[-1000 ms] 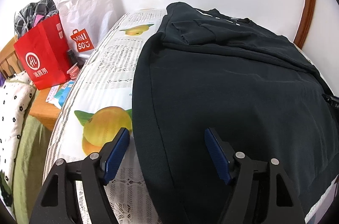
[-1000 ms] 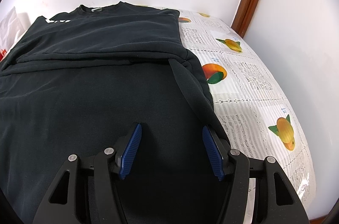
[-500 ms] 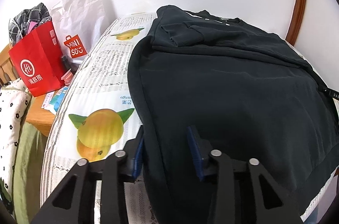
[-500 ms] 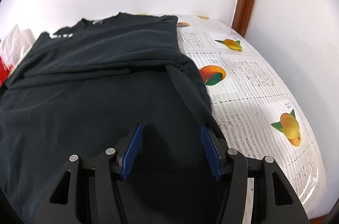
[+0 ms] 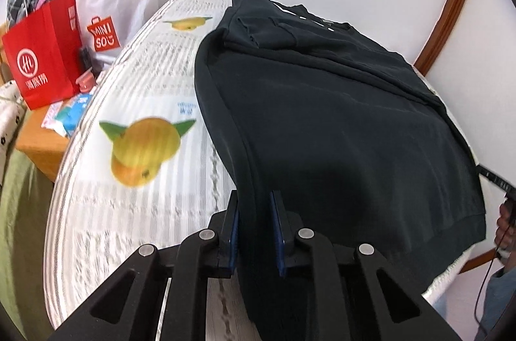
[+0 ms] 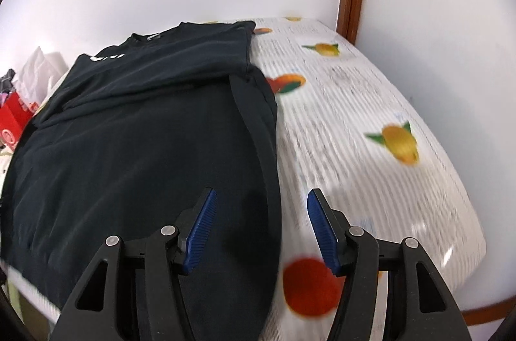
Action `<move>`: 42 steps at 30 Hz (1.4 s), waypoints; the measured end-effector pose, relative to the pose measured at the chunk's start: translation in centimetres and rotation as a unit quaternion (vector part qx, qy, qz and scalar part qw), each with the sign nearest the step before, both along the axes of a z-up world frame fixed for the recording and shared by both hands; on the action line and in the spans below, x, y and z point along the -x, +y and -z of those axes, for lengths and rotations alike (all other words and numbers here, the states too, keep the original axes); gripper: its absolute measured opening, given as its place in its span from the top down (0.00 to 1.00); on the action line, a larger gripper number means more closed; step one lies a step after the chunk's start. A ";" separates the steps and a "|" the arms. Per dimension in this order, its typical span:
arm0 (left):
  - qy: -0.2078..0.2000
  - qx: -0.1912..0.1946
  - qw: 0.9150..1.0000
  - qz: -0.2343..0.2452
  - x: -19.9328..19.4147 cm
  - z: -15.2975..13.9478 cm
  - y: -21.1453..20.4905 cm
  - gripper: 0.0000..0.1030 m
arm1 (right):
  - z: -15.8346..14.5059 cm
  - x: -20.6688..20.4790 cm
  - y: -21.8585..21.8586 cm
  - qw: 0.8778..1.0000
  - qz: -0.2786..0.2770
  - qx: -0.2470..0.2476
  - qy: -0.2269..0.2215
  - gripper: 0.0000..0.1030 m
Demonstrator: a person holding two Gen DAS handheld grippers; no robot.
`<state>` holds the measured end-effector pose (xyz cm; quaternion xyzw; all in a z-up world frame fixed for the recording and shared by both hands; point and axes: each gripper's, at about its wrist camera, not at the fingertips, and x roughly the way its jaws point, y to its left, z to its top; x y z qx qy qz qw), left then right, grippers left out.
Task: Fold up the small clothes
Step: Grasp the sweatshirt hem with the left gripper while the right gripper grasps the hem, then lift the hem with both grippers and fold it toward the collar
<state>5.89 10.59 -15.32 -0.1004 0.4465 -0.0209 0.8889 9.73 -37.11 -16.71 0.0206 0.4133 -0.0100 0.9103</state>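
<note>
**At the near-left hem: left gripper closes on the shirt edge**

On the bed, a dark shirt lies spread over the fruit-print cover, collar toward the far wall, upper part already folded over itself in a band across the chest.

Change noted, left side: the left gripper was wide a second ago, straddling the shirt's left edge. Its jaws have just been closing. Now they stand narrow, with the shirt's side edge pinched between the blue pads. Cloth rises in a ridge from the jaws, so the edge looks gripped and slightly lifted off the cover.

Right side: the right gripper stands about half open, much as before. It has shifted across toward the shirt's right edge; earlier both fingers sat over dark cloth, now the edge runs between them, left finger over shirt, right finger over bare cover. Nothing is clamped. Whether the pads touch the fabric, I cannot tell. Blur in this view suggests it is moving.

Background: red bag and white bag on a side stand left of the bed, well apart from the work.

Reading: one corner is secured, the other lined up but not taken. Likely step is a matching pinch on the right edge, then carrying the lower hem up toward the collar. Risk: lifting left-only would skew the fold.
</note>
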 end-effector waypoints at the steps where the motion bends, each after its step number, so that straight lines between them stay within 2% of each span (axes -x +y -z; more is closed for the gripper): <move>1: 0.001 0.002 1.000 0.001 0.3 0.1 0.0 0.84 | 0.1 0.6 0.1 1.000 -0.010 -0.002 0.002 0.44; 5: 0.004 0.006 1.000 0.008 1.7 0.1 -0.3 0.84 | 1.1 2.8 0.7 0.999 -0.032 -0.022 0.018 0.44; 8: 0.010 0.008 1.000 0.014 2.8 0.1 -0.5 0.84 | 2.1 3.8 0.8 0.999 -0.025 -0.022 0.033 0.44; 11: 0.012 0.019 1.000 0.014 4.3 0.1 -0.4 0.81 | 3.0 4.8 0.7 0.998 -0.019 -0.043 0.039 0.44; 17: 0.013 0.045 0.999 0.008 5.9 0.2 -0.5 0.77 | 3.2 5.5 1.4 0.998 -0.018 -0.053 0.028 0.44; 19: 0.015 0.055 0.998 0.000 5.9 0.2 -0.4 0.76 | 3.2 5.1 1.8 0.998 -0.017 -0.050 0.023 0.51; 21: 0.017 0.059 0.998 -0.005 5.9 0.1 -0.5 0.76 | 3.2 4.5 2.2 0.999 -0.009 -0.041 0.020 0.80; 22: 0.018 0.057 0.998 -0.006 6.0 0.1 -0.6 0.78 | 3.1 4.3 2.4 0.999 -0.002 -0.032 0.020 0.85; 23: 0.019 0.055 0.998 -0.005 6.0 0.1 -0.6 0.86 | 2.9 4.2 2.4 0.999 -0.006 -0.032 0.019 0.89; 26: 0.013 0.067 0.998 0.007 6.7 -0.6 -0.4 0.89 | 1.9 4.9 1.6 0.999 -0.017 -0.043 0.003 0.91; 30: -0.001 0.120 0.992 0.041 7.9 -2.7 -0.4 0.89 | 0.0 6.8 -0.8 0.997 -0.013 -0.071 -0.021 0.92; 35: -0.052 0.105 0.991 0.061 7.2 -5.8 -1.3 0.89 | -1.5 6.9 -1.5 0.996 -0.015 -0.082 -0.036 0.92; 38: -0.073 0.106 0.990 0.060 5.3 -7.4 -1.1 0.89 | -2.9 5.7 -0.8 0.995 -0.021 -0.078 -0.056 0.92; 42: -0.099 0.084 0.990 0.052 2.8 -9.4 -0.8 0.89 | -5.9 3.0 0.0 0.991 -0.030 -0.088 -0.092 0.92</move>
